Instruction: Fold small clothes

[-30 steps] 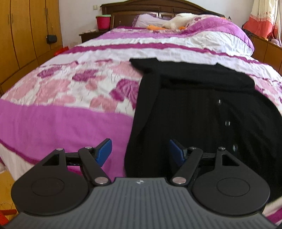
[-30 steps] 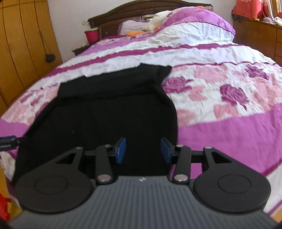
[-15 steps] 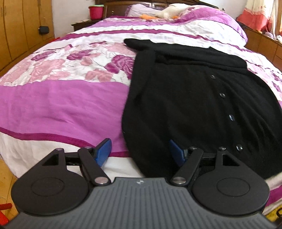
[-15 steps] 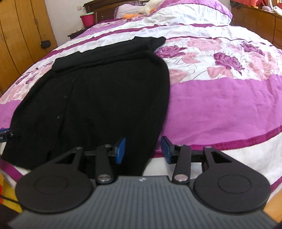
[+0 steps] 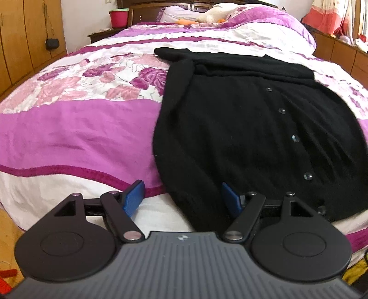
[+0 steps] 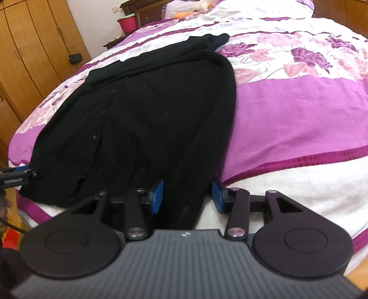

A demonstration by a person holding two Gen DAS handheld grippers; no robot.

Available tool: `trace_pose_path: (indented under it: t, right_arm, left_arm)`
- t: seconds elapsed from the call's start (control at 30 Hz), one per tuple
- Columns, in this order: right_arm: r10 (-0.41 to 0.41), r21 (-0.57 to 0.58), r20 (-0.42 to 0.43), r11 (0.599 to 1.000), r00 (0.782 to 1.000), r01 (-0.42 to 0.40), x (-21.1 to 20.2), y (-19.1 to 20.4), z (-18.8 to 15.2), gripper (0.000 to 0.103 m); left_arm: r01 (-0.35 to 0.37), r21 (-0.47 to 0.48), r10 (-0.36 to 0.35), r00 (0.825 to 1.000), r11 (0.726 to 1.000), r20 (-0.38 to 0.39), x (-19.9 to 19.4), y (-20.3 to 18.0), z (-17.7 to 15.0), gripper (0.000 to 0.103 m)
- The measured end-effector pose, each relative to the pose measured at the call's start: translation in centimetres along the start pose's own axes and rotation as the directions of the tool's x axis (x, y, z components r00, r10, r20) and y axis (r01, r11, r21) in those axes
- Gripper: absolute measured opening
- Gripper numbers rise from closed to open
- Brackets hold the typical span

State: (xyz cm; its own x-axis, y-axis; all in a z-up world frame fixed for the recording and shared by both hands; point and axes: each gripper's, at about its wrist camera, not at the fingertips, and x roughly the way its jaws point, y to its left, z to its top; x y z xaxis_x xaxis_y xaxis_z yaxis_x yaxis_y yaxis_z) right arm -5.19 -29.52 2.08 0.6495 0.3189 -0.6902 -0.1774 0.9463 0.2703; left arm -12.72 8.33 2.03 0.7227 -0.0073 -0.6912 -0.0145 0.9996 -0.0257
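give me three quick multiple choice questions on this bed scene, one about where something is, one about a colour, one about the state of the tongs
1. Where does the black cardigan lie?
A. on the bed's quilt, its near edge at the foot of the bed
B. on the floor
C. hung on the wardrobe

2. What colour is the bucket beside the headboard?
A. blue
B. red, with a green rim
C. yellow

3. How do the left tongs and right tongs stand?
A. both shut on the cardigan
B. only the left shut on it
C. both open, nothing gripped

Answers:
1 A: the cardigan is spread flat on the purple floral quilt.
2 B: the left wrist view shows a red bucket with a green rim.
3 C: each pair's blue pads stand apart with a hem corner between them, unpinched.
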Motion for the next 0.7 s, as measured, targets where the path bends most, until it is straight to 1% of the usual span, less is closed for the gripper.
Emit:
trace_pose_path:
  t: [0.07, 0.2, 0.3, 0.5, 0.6, 0.63, 0.67, 0.7]
  right_arm:
    - [0.01, -0.002, -0.004, 1.0, 1.0, -0.01, 0.0, 0.0, -0.1, 0.046]
    - [0.041, 0.0, -0.012, 0.999, 0.999, -0.041, 0.0, 0.0, -0.6, 0.046]
    - [0.06, 0.002, -0.014, 0.998, 0.998, -0.06, 0.0, -0.1, -1.0, 0.046]
    - [0.059, 0.003, -0.005, 0.998, 0.998, -0.059, 0.2, -0.1, -1.1, 0.046]
    - [0.054, 0.003, 0.003, 0.999, 0.999, -0.054, 0.1, 0.0, -1.3, 0.046]
    - [0.053, 0.001, 0.007, 0.999, 0.999, -0.053, 0.1, 0.1, -1.4, 0.046]
    - [0.051, 0.0, 0.012, 0.999, 0.999, -0.051, -0.1, 0.2, -1.6, 0.044]
    - [0.045, -0.001, 0.018, 0.999, 0.999, -0.045, -0.1, 0.2, -1.6, 0.037]
  left_arm:
    - [0.022, -0.003, -0.022, 1.0, 1.0, 0.002, -0.1, -0.2, -0.2, 0.077]
    - [0.034, 0.024, -0.034, 0.999, 0.999, 0.012, -0.4, -0.6, -0.8, 0.077]
    - [0.041, 0.027, -0.041, 0.999, 0.999, 0.018, -0.4, -0.8, -1.1, 0.076]
    - [0.038, 0.014, -0.038, 0.999, 0.999, 0.032, 0.5, -1.0, -1.2, 0.076]
    - [0.026, 0.031, -0.027, 0.999, 0.999, 0.035, 0.9, -1.5, -1.2, 0.076]
    - [0.023, 0.035, -0.025, 0.999, 0.999, 0.036, 0.8, -1.6, -1.1, 0.075]
    - [0.026, 0.035, -0.027, 0.999, 0.999, 0.037, 0.8, -1.7, -1.1, 0.071]
    - [0.033, 0.033, -0.035, 0.999, 0.999, 0.037, 0.7, -1.7, -1.2, 0.067]
